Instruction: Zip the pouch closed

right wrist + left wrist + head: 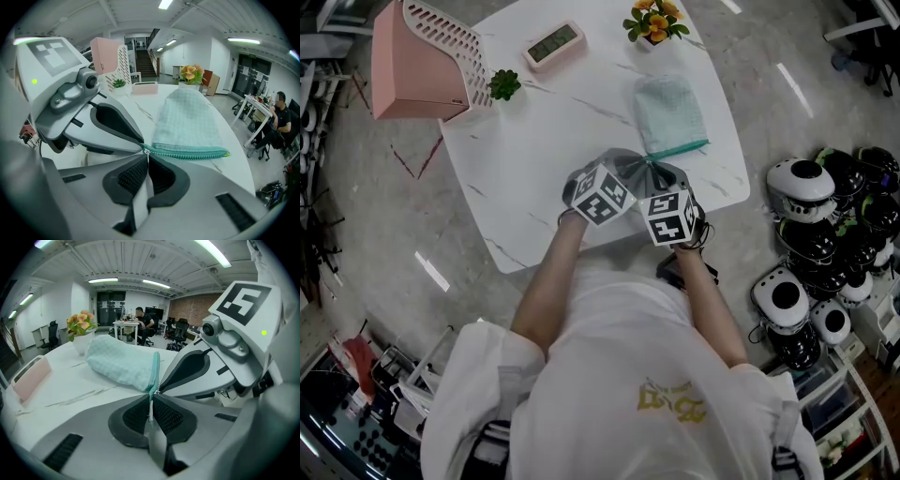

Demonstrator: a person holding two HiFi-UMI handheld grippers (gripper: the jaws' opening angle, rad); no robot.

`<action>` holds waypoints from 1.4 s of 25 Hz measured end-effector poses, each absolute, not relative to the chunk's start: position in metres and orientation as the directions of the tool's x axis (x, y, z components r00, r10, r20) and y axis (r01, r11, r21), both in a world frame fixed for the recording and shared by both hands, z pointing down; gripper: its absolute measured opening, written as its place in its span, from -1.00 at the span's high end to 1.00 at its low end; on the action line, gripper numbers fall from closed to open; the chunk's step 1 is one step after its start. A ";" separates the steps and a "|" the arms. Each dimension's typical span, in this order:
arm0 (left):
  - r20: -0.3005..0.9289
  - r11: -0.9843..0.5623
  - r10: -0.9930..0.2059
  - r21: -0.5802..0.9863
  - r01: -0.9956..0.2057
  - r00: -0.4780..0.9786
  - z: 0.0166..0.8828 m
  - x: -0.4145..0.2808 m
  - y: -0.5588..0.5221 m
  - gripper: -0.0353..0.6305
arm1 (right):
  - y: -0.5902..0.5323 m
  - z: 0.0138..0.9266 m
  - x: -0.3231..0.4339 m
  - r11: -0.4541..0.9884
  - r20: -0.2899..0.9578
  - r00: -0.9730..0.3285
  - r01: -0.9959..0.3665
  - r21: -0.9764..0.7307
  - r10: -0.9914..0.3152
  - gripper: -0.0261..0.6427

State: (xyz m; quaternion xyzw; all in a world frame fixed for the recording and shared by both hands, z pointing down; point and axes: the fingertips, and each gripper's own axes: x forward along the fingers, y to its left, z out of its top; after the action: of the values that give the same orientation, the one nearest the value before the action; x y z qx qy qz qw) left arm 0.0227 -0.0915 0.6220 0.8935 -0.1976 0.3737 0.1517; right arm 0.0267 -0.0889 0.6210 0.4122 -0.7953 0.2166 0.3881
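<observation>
A mint-green cloth pouch (670,112) lies on the white marble table (534,169), its teal zipper (680,148) along the near edge. Both grippers meet at the zipper's left end. In the left gripper view the pouch (119,363) stretches away, and my left gripper (151,398) is shut on the thin tab at the zipper's end (155,369). In the right gripper view my right gripper (146,157) is shut on the small metal zipper pull, with the zipper (192,152) running off to the right along the pouch (187,117). The two grippers' tips almost touch.
A pink slotted rack (417,61), a small green plant (503,84), a pink clock (554,44) and a flower pot (654,21) stand at the table's far side. Black-and-white rounded devices (806,187) are piled on the floor to the right. The table's edge runs close under the grippers.
</observation>
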 end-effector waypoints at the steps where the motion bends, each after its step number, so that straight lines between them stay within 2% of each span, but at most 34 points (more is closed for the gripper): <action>1: 0.728 -0.876 -0.239 0.123 -0.466 0.642 0.622 0.023 -0.091 0.77 | -0.089 0.621 0.027 0.571 0.797 -0.357 -0.821 -0.019 -0.487 0.85; 35: 0.727 -0.861 -0.217 0.172 -0.479 0.651 0.622 0.022 -0.093 0.78 | -0.091 0.621 0.033 0.591 0.803 -0.354 -0.807 -0.004 -0.478 0.87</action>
State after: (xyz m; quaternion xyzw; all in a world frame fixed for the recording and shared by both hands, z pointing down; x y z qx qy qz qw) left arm 0.0220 -0.0925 0.6216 0.8912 -0.1951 0.3692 0.1774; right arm 0.0327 -0.0914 0.6214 0.4031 -0.7970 0.2051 0.4003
